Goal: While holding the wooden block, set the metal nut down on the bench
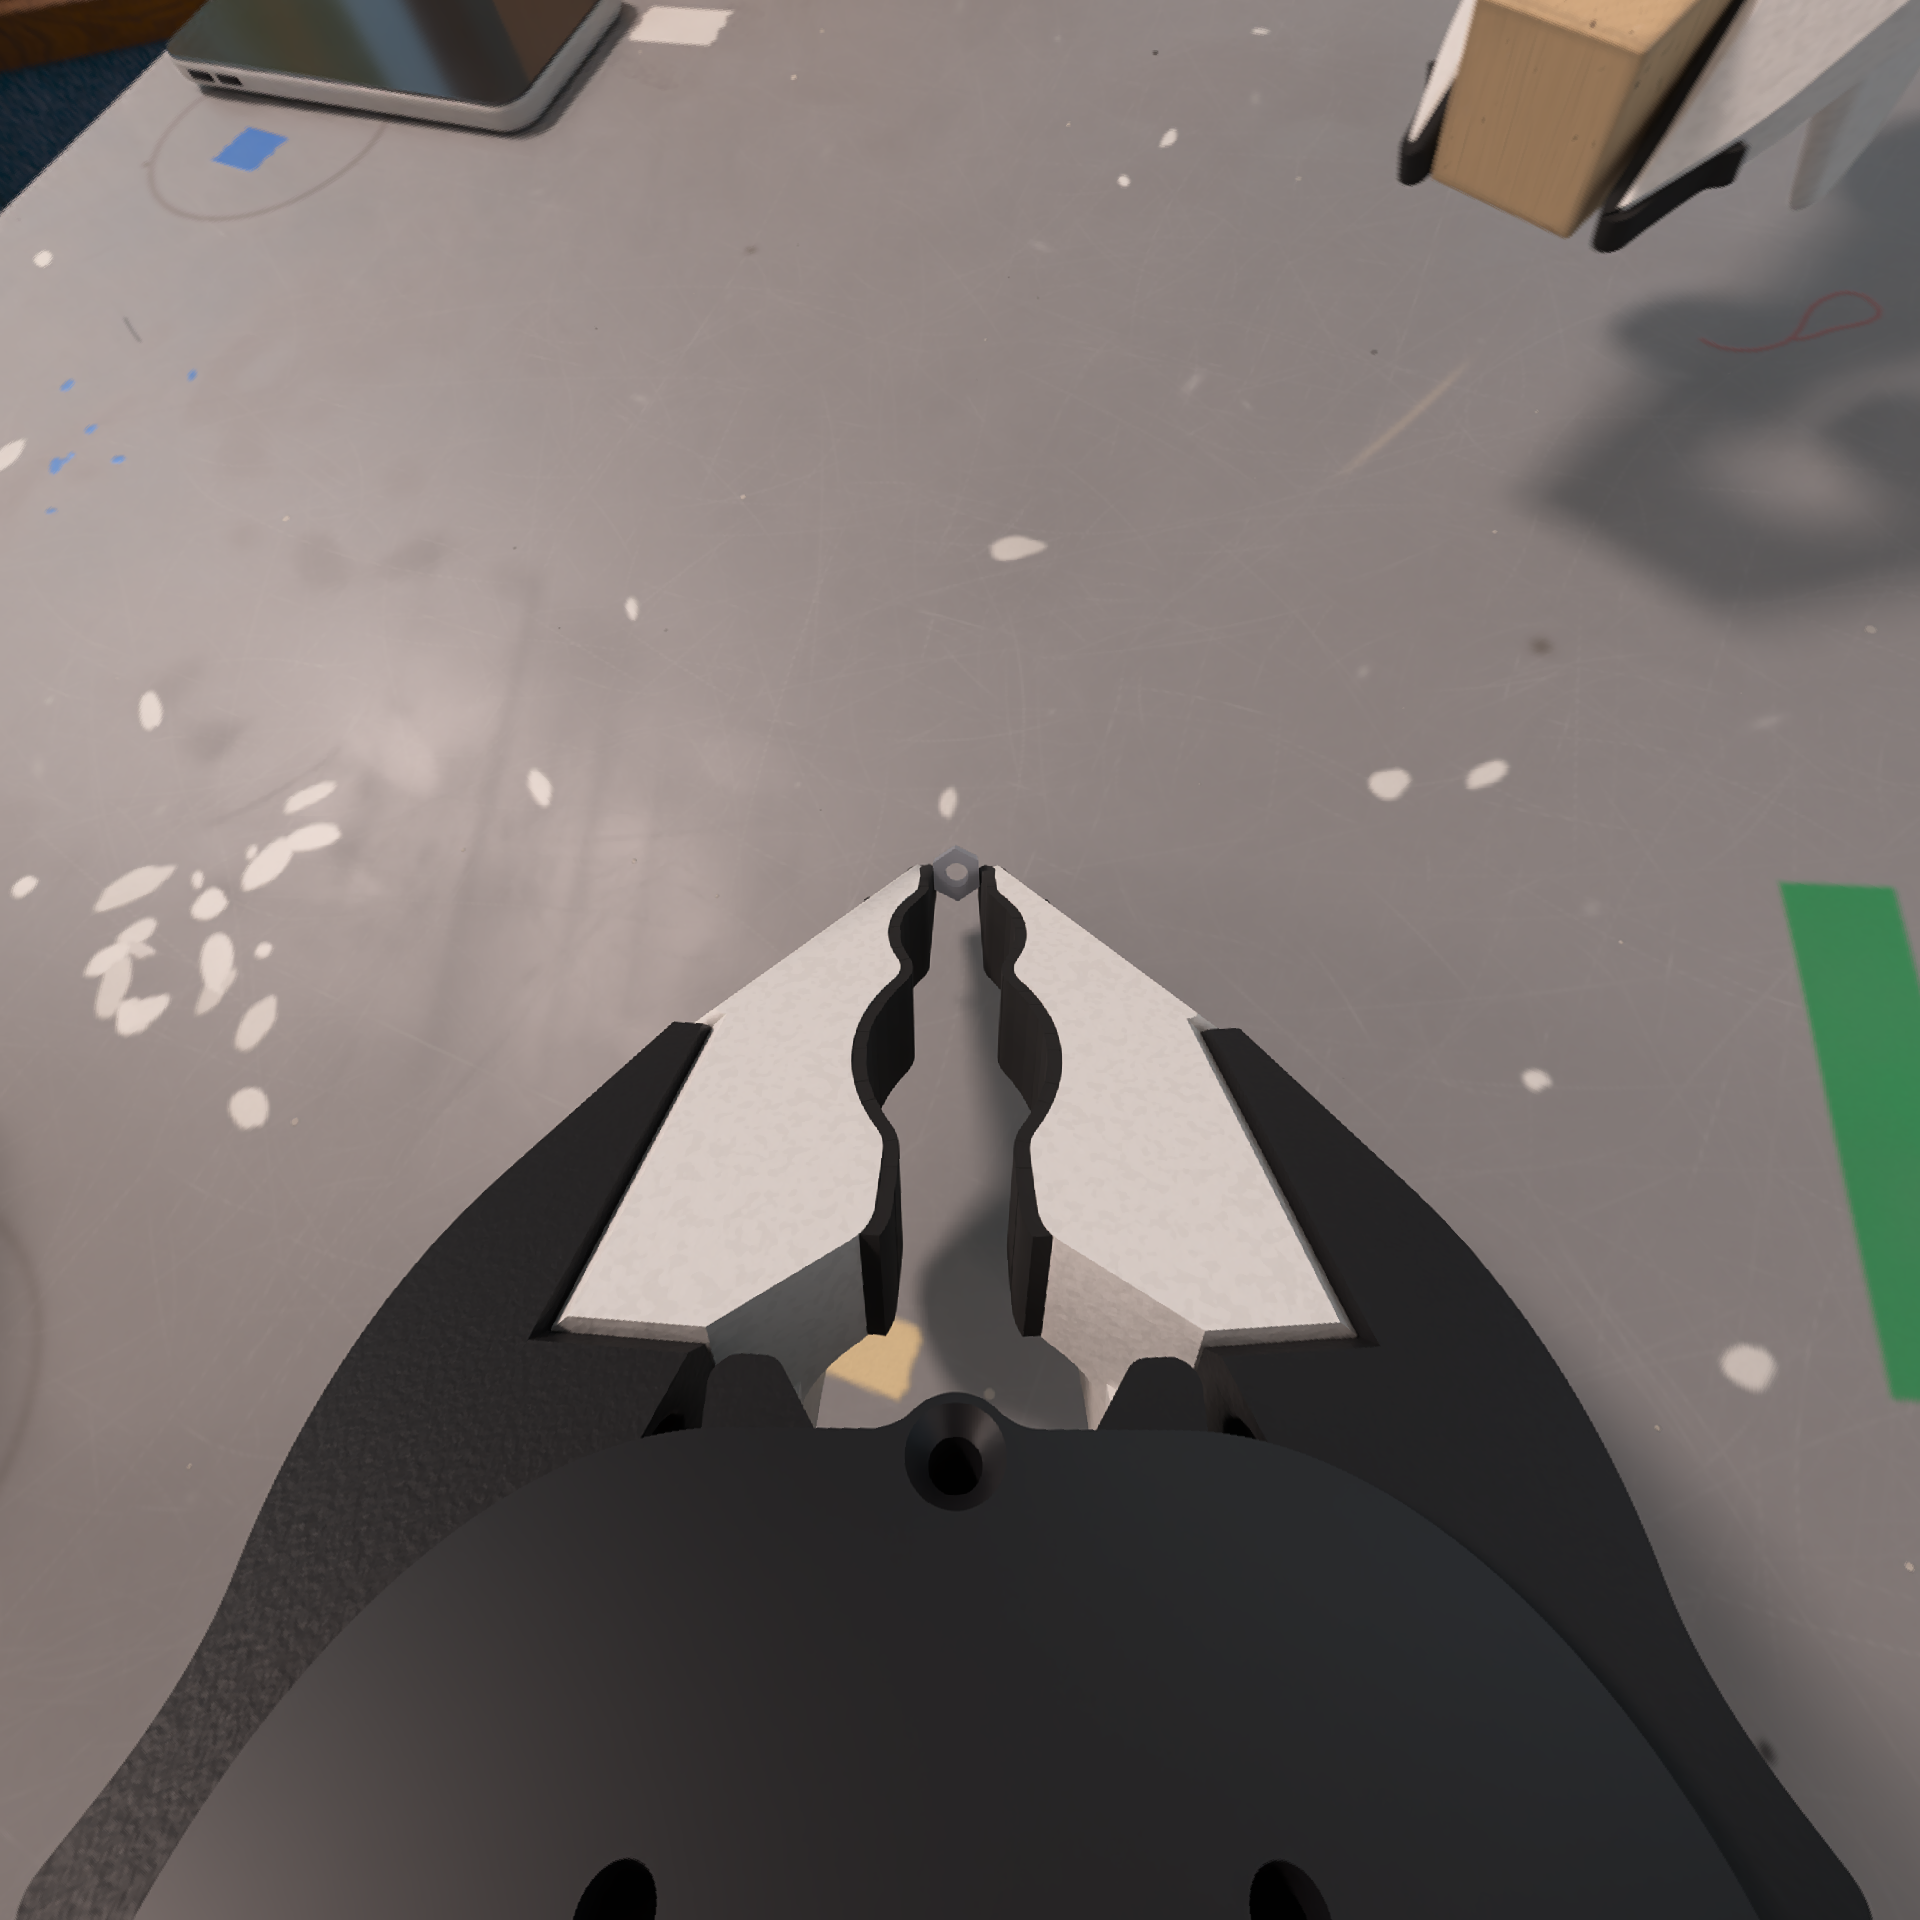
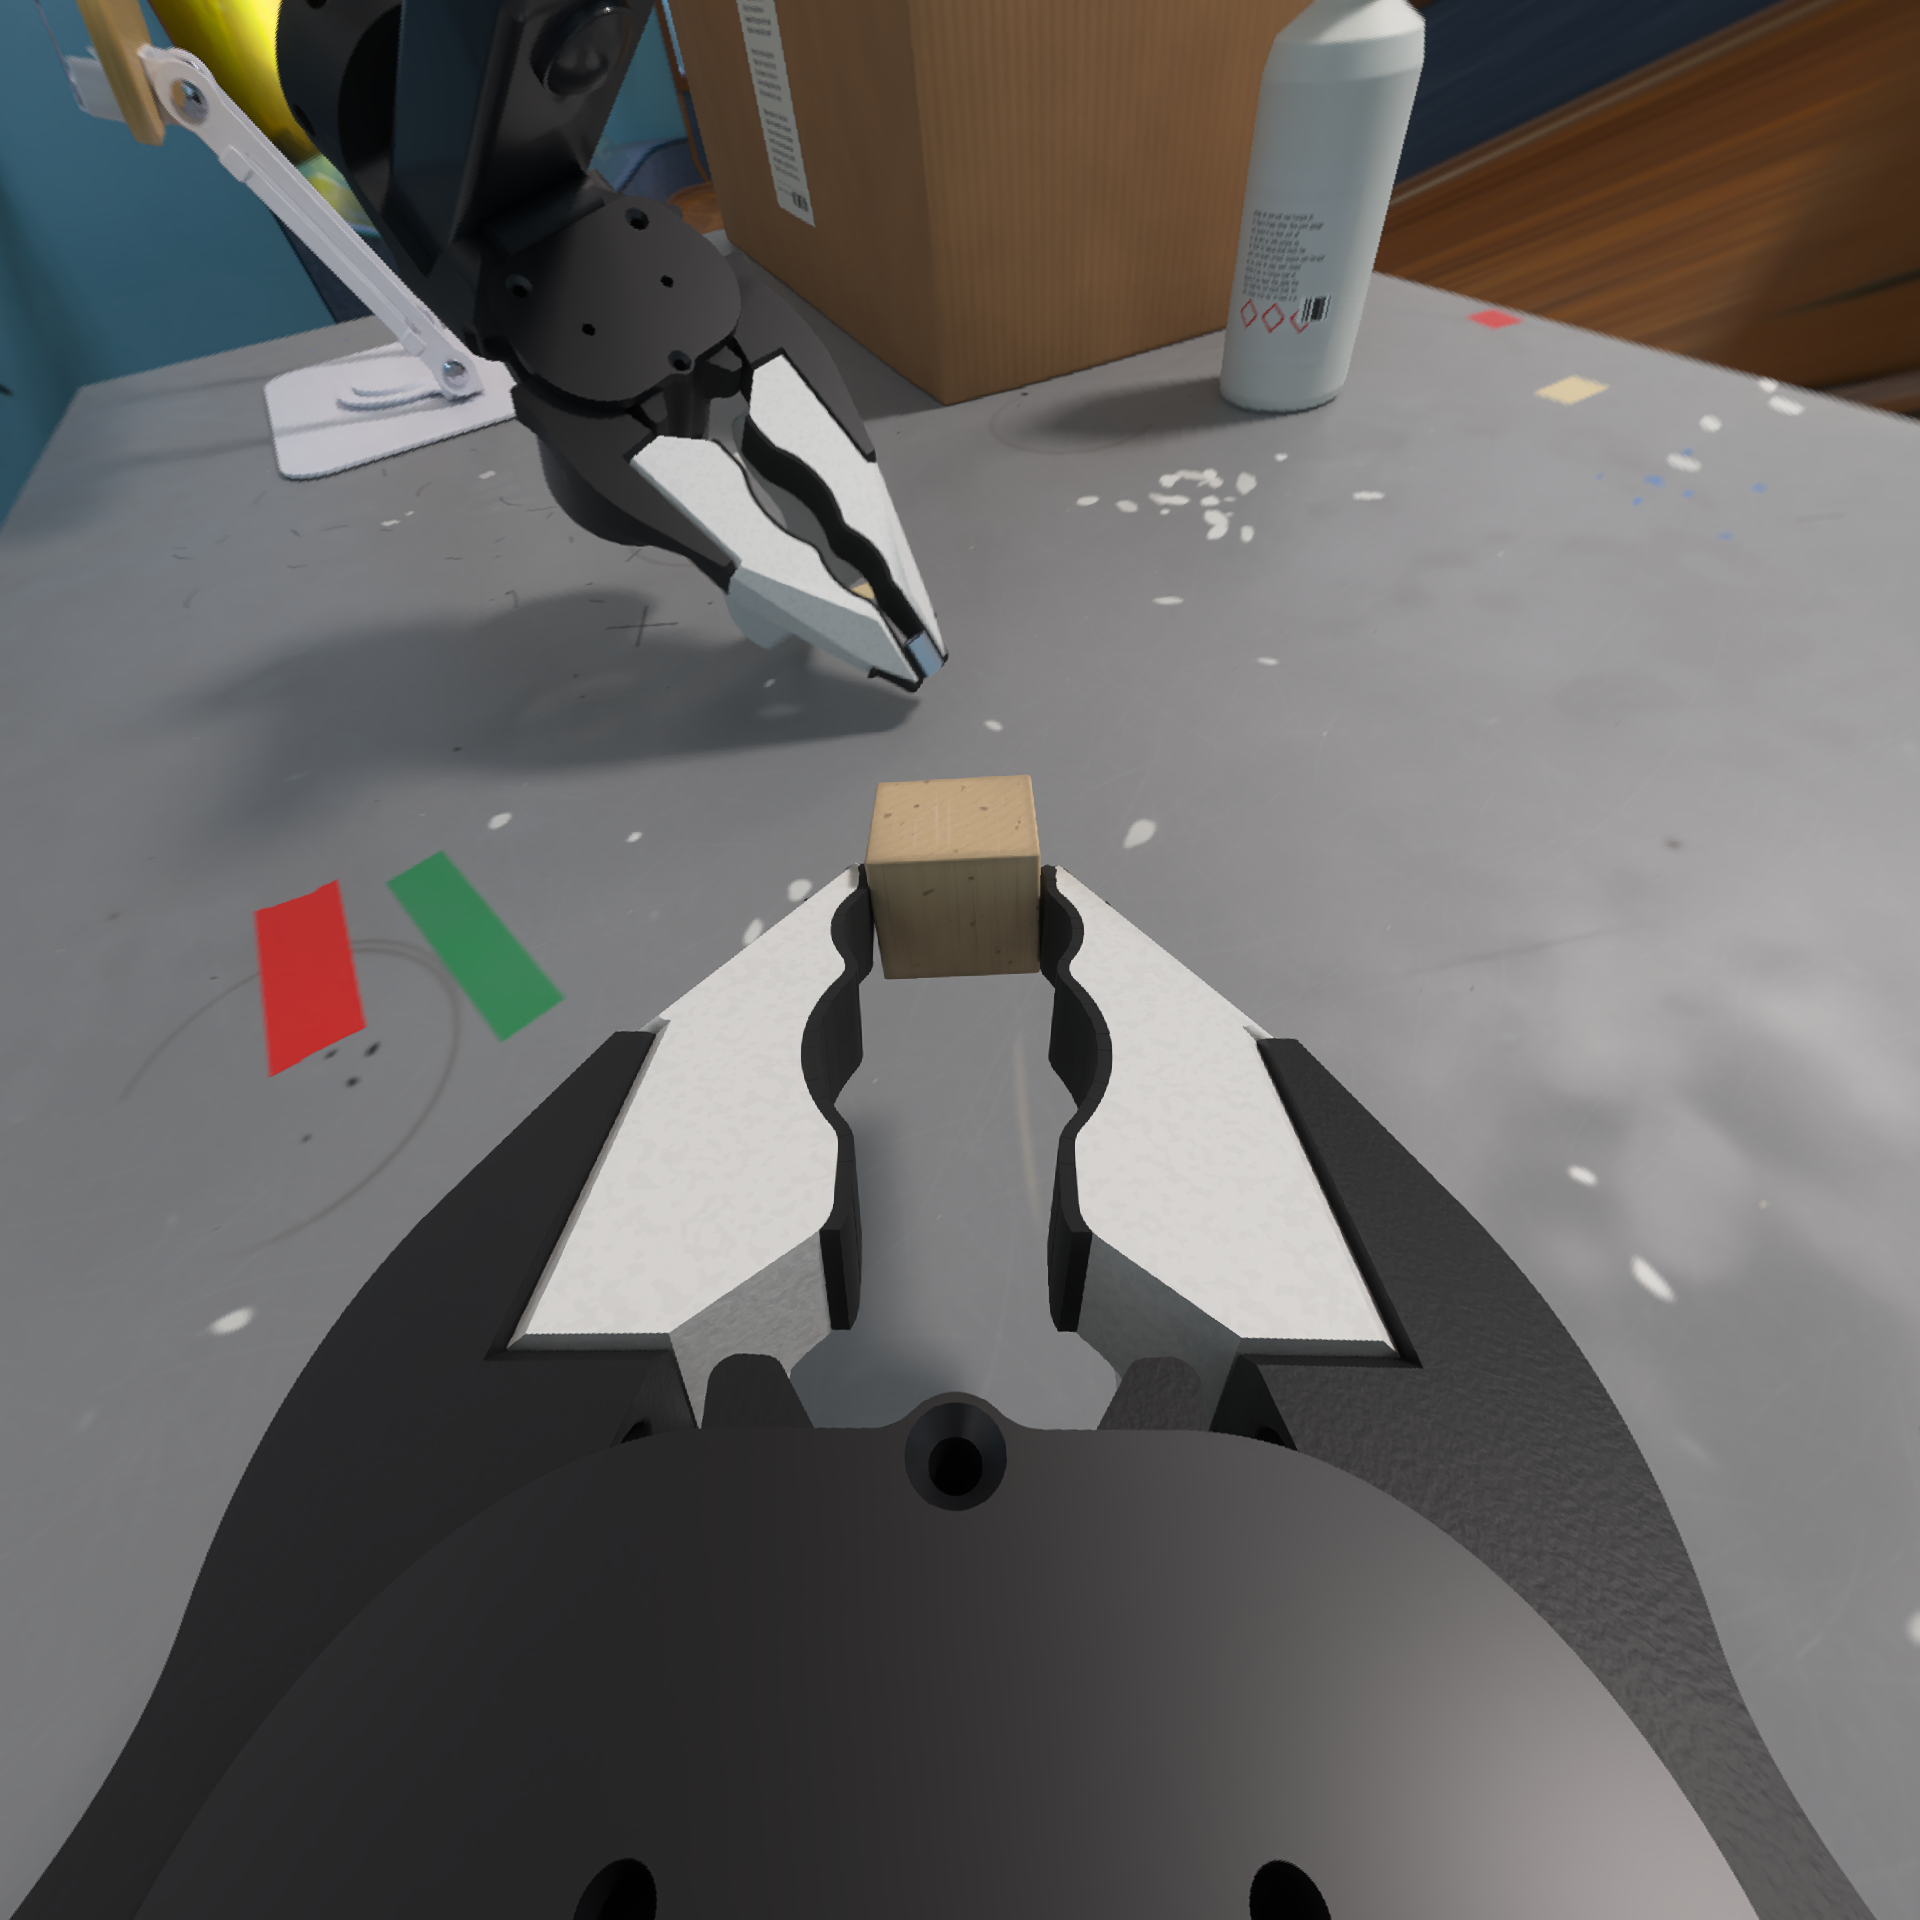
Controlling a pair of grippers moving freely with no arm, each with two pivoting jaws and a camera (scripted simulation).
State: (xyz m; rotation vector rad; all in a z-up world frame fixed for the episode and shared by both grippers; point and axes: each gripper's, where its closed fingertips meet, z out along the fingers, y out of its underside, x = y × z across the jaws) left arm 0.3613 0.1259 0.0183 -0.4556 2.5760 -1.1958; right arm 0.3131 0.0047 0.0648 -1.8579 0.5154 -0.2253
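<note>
My left gripper [image 1: 955, 873] is shut on a small silvery metal nut [image 1: 955, 871], pinched at the very fingertips above the grey bench [image 1: 727, 520]. In the right wrist view the left gripper [image 2: 920, 665] points down at the bench with the nut [image 2: 923, 655] at its tips, close over the surface. My right gripper [image 2: 954, 883] is shut on a pale wooden block [image 2: 954, 878] and holds it above the bench. The block [image 1: 1538, 114] and the right gripper [image 1: 1512, 197] also show at the top right of the left wrist view.
A cardboard box [image 2: 987, 187] and a white bottle [image 2: 1314, 208] stand at the far edge. A white lamp base [image 2: 374, 421] sits far left. Red tape [image 2: 309, 977] and green tape [image 2: 473, 945] lie on the bench. A silver device [image 1: 405, 57] lies far left.
</note>
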